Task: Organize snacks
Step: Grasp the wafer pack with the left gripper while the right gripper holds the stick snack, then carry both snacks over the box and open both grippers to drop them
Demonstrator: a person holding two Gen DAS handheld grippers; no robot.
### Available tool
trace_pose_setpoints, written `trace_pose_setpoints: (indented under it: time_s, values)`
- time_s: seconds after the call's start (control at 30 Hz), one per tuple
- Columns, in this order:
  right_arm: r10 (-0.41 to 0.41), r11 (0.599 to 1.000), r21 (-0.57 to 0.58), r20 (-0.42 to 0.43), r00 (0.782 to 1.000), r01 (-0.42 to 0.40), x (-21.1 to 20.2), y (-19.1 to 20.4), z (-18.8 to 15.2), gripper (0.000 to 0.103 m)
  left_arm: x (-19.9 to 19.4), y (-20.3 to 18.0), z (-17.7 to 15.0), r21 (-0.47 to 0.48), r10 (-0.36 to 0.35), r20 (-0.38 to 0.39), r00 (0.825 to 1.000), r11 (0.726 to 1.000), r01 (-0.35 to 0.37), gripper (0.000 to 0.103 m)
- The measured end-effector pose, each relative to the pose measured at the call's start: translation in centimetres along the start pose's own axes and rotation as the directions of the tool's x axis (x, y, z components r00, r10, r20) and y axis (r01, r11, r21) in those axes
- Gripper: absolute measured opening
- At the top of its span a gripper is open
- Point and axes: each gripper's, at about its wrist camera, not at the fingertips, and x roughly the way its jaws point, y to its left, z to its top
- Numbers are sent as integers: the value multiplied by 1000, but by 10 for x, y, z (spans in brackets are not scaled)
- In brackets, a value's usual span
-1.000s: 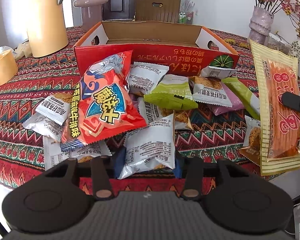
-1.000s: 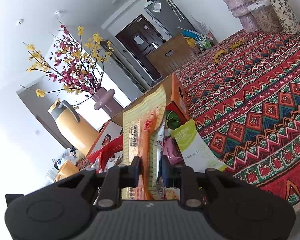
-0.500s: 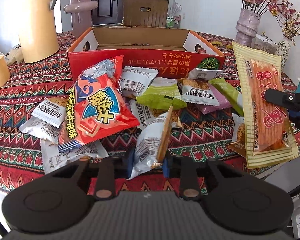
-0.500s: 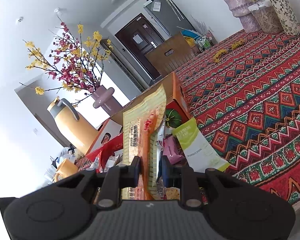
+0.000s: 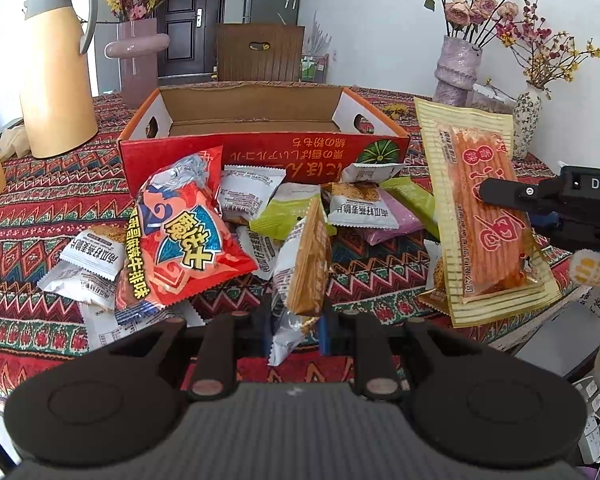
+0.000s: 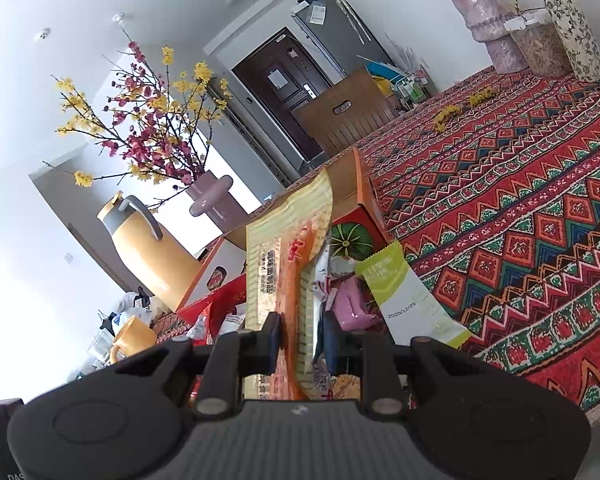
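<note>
Over on the left a yellow thermos jug [image 5: 56, 76] stands on the patterned tablecloth [image 5: 40, 200], with the open red cardboard box [image 5: 260, 152] behind a heap of loose snack packets. The left gripper [image 5: 294, 330] is pinched onto 1 small silver-and-brown packet [image 5: 300, 276], lifted edge-on just above the heap. Further right, the right gripper [image 6: 300, 340] is clamped on a long yellow spicy-stick packet [image 5: 484, 212], held upright beside the box.

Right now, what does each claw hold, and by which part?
Left claw: small silver snack packet, gripped near its lower end. Right claw: long yellow spicy-strip packet, gripped near its lower end.
</note>
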Motion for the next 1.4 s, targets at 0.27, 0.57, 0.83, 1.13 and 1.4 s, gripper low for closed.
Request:
trace_pose_setpoints:
  time_s: [0.27, 0.57, 0.83, 1.13, 1.4]
  values:
    - [13, 1000, -16, 5, 1000, -13, 0, 14, 6, 21, -18, 2, 7, 5, -26, 62, 998, 1000, 26, 21]
    - [33, 999, -32, 20, 999, -33, 10, 26, 27, 21, -29, 10, 33, -12, -25, 137, 990, 1000, 27, 21]
    - [25, 999, -45, 32, 999, -23, 27, 34, 54, 21, -27, 24, 67, -23, -14, 206, 979, 1000, 19, 21]
    - [13, 1000, -22, 14, 1000, -12, 65, 35, 88, 21, -6, 46, 111, -43, 0, 229, 973, 999, 10, 20]
    - [3, 999, -33, -22, 1000, -4, 114, 43, 126, 21, 22, 67, 153, -61, 35, 234, 972, 998, -21, 20]
